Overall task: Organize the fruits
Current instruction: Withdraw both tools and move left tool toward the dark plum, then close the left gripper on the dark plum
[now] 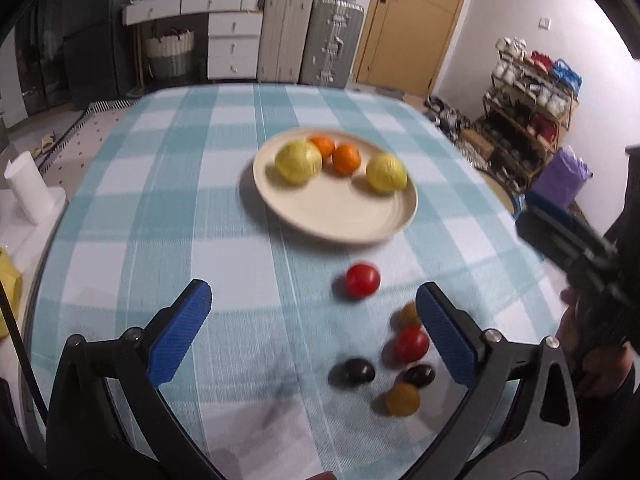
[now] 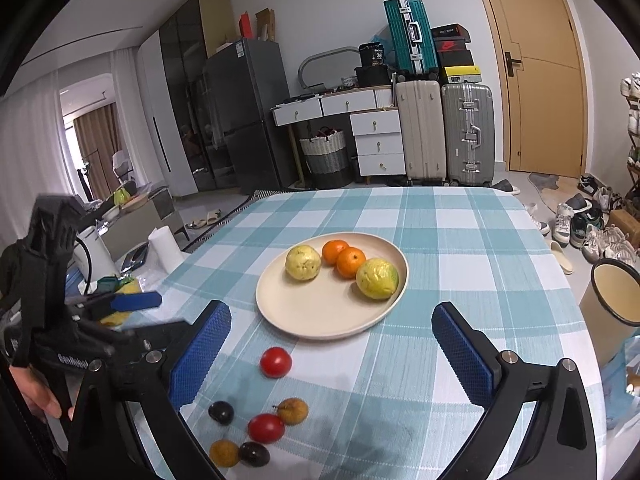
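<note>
At nine o'clock off the checked table stands a paper roll; beyond it are white drawers and two upright suitcases, with a shoe rack off at three o'clock. A cream pot sits at the table's right edge.

The left gripper hangs released, jaws wide, nothing between its pads. Just ahead of it lies loose small fruit — a red tomato alone at twelve, then a cluster at about two o'clock: a second tomato, two dark plums, two brown longans. One longan is partly hidden by the right finger.

The plate sits mid-table, holding two yellow guavas and two oranges, all unblocked.

The right gripper is likewise released — empty, plate at its twelve.
</note>
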Demonstrator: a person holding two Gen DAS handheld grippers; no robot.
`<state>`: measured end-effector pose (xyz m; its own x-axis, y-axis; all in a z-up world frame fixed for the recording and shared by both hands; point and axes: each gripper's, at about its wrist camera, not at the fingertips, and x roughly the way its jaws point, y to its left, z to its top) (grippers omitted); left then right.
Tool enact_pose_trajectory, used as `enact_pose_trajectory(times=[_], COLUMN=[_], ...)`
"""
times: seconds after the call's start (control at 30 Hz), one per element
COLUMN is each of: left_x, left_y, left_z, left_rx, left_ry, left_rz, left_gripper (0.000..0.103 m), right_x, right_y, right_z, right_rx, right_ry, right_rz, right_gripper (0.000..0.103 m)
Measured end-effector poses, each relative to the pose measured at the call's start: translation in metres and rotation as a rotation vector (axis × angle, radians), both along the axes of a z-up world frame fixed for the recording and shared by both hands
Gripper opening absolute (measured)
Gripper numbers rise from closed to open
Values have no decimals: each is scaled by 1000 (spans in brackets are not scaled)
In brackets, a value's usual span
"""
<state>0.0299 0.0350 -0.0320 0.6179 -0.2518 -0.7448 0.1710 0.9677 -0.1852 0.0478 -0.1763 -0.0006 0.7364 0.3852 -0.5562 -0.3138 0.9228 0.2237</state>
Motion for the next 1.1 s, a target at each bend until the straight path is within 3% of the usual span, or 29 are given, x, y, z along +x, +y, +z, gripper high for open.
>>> enact_pose_trajectory(times=[0.47, 0.63, 0.83, 0.97, 1.1], left_x=[-13, -11, -9, -9, -10], left_y=[-14, -16, -21, -28, -33], left_z=[-47, -56, -61, -67, -68], left_rx=[-12, -46, -42, -31, -37], left_ry=[97, 137, 155, 175, 172], left_rz=[-97, -120, -155, -195, -237], left_gripper=[99, 85, 58, 34, 21], right_x=[-12, -12, -12, -11, -12], right_y=[7, 8, 7, 7, 6], right_z=[-16, -19, -24, -26, -28], right_rx=[0, -2, 1, 4, 6], right_ry=[47, 53, 70, 75, 80], right_rz=[9, 9, 6, 6, 7], right_gripper=[103, 103, 103, 103, 103])
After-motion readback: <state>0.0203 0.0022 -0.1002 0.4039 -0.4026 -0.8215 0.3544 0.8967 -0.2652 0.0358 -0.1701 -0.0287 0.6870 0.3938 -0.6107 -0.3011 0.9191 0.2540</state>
